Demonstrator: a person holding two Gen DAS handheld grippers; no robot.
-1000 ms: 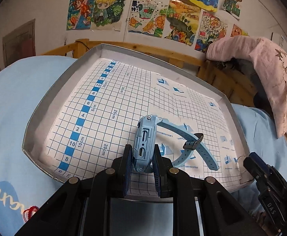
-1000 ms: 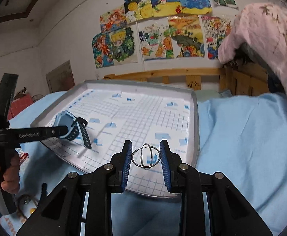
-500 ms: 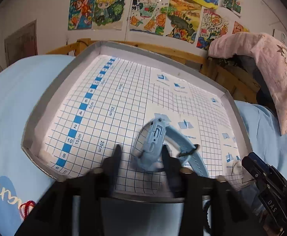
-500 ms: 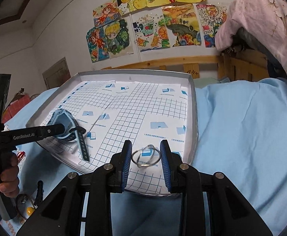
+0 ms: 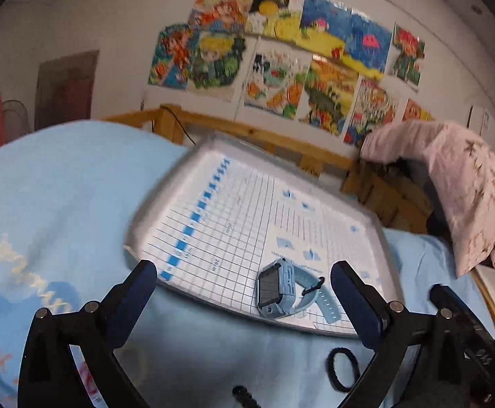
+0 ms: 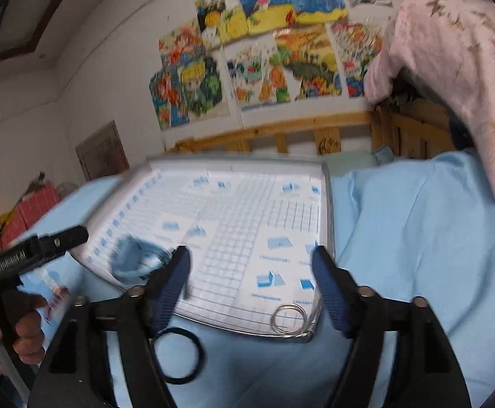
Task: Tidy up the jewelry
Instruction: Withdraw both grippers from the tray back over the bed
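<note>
Now watch (image 5: 279, 289) between open fingers (image 5: 356, 292)

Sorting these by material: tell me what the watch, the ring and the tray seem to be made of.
Watch: light blue, matte case and strap with punched holes, probably plastic and silicone; dark glossy screen.
Ring: thin coiled silver wire with bright glints, apparently polished metal.
Tray: dull grey rim, likely metal, though the blur leaves it open; its floor is lined with white, blue-gridded paper.
</note>
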